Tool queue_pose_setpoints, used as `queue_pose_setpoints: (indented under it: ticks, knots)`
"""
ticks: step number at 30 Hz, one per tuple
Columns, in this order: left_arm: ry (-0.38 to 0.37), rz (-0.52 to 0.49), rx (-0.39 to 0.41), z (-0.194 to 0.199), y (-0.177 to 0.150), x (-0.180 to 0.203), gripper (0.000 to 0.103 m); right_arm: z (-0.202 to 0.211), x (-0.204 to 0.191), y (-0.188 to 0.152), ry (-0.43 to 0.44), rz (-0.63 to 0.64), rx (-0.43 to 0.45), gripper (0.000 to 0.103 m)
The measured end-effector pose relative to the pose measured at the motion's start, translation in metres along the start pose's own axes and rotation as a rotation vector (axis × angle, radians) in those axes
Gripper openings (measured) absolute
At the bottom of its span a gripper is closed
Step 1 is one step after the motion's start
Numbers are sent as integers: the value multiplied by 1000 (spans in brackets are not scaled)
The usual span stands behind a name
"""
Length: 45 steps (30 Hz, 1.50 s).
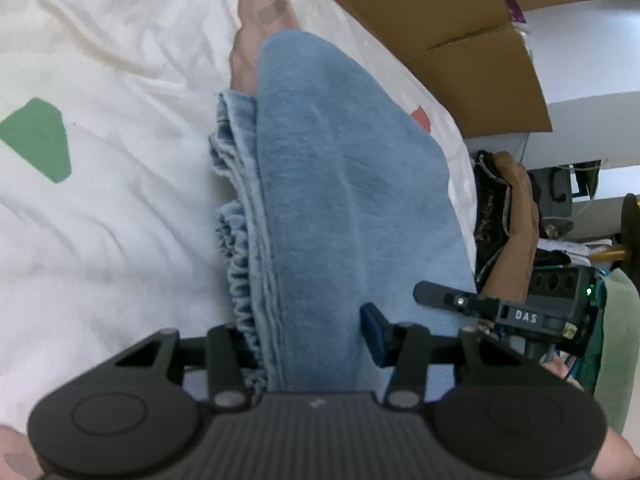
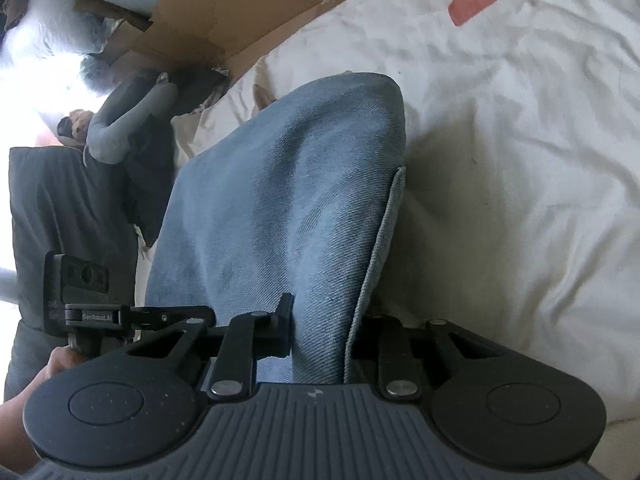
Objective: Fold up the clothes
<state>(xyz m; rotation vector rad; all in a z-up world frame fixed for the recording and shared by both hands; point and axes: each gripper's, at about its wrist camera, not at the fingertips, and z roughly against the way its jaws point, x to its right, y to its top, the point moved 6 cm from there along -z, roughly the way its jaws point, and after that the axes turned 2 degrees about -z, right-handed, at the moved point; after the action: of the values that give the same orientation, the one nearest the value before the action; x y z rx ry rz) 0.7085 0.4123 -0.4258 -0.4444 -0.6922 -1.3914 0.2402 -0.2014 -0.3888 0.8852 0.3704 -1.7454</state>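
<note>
We hold the light blue denim garment (image 1: 344,184) over the white bed sheet (image 1: 112,184), left gripper (image 1: 308,340) and right gripper (image 2: 320,336) each pinched on an edge. We judge level hands and matched edges will keep the fold square.

Jeans (image 1: 344,184) on bedsheet (image 1: 100,216) — cardboard box (image 1: 472,52) beyond.
</note>
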Motion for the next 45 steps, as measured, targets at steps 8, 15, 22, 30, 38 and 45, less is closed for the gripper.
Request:
queue_pose_setpoints:
  ticks: [8,15,22,30,38,45]
  knots:
    - [11,-18,30,37,7,22,49,24,-36,13,2,37,34,22]
    - [26,-30,40,74,20,49,49,54,-74,29,0,49,50,22]
    - [32,-72,60,107,38,107,49,101,-119,52,-8,55,73,22]
    - [51,-104,70,141,54,171,49,164,-172,76,-56,93,89,22]
    - [31,-158,101,177,60,236,49,237,-216,89,-50,127,151,22]
    - [17,-195,130,196,54,284,49,296,-245,89,-68,162,190,22]
